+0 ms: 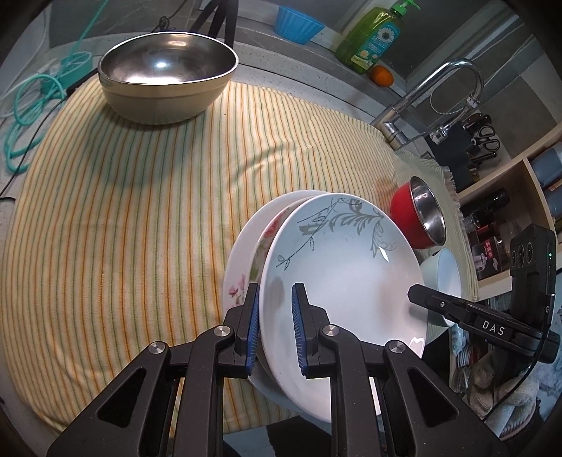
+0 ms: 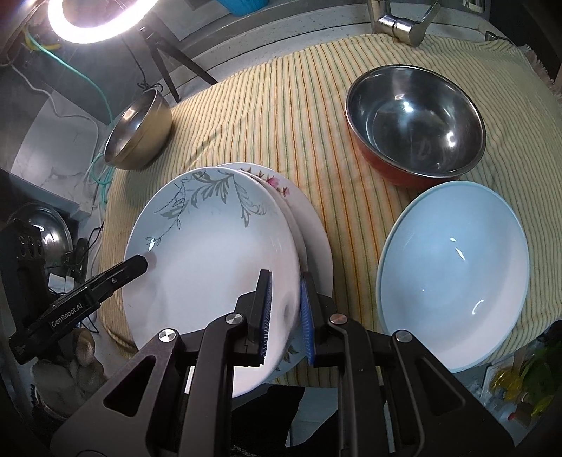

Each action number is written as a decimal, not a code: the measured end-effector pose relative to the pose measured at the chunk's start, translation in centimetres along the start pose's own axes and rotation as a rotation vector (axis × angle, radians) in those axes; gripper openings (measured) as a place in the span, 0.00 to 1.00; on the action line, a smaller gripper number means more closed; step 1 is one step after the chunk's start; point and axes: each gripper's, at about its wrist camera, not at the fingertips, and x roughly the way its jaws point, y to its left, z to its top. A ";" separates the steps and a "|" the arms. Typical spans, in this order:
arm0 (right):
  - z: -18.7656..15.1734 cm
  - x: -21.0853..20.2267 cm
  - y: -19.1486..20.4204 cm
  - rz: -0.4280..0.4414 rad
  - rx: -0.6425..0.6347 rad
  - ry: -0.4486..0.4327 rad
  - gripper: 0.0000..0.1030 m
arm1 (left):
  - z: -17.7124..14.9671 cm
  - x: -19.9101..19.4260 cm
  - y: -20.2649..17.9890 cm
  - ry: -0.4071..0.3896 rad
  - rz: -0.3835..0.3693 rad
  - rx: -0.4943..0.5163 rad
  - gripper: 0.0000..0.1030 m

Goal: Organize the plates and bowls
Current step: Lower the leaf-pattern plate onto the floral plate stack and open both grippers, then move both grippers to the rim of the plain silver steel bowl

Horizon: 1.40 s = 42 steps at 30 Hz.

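Observation:
A pale plate with a grey leaf pattern (image 1: pixel 337 274) (image 2: pixel 210 253) is tilted over a flowered plate (image 1: pixel 242 260) (image 2: pixel 277 182) on the striped cloth (image 1: pixel 123 211). My left gripper (image 1: pixel 274 291) is shut on the near rim of the leaf plate, the rim between its blue pads. My right gripper (image 2: pixel 285 277) is shut on the opposite rim. In the left wrist view the right gripper (image 1: pixel 421 297) meets the plate's right edge. In the right wrist view the left gripper (image 2: pixel 138 263) meets the plate's left edge. How many plates lie beneath is partly hidden.
A beige steel bowl (image 1: pixel 165 73) (image 2: pixel 138 133) stands at the far left of the cloth. A red steel bowl (image 1: pixel 418 218) (image 2: pixel 414 130) and a light blue bowl (image 1: pixel 442 277) (image 2: pixel 453 306) stand to the right. A faucet (image 1: pixel 435 102), soap bottle (image 1: pixel 372 35) and ring light (image 2: pixel 91 21) are behind.

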 end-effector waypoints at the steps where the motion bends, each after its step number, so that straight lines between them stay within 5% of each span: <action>1: 0.0 0.1 0.1 -0.005 -0.005 0.001 0.16 | 0.0 0.0 0.0 -0.001 0.004 0.001 0.15; 11: 0.0 0.3 0.6 -0.039 -0.052 -0.009 0.19 | 0.1 0.2 -0.6 -0.002 0.041 0.031 0.15; 24: -0.2 0.6 2.0 -0.072 -0.129 -0.022 0.40 | 0.5 0.3 -1.1 -0.014 0.069 0.056 0.15; 28: -0.2 0.7 2.4 -0.070 -0.149 -0.019 0.47 | 0.5 0.3 -1.2 -0.012 0.069 0.054 0.20; 42: -0.1 0.5 2.2 -0.070 -0.134 -0.028 0.47 | 0.0 0.8 -3.3 0.003 0.176 0.219 0.36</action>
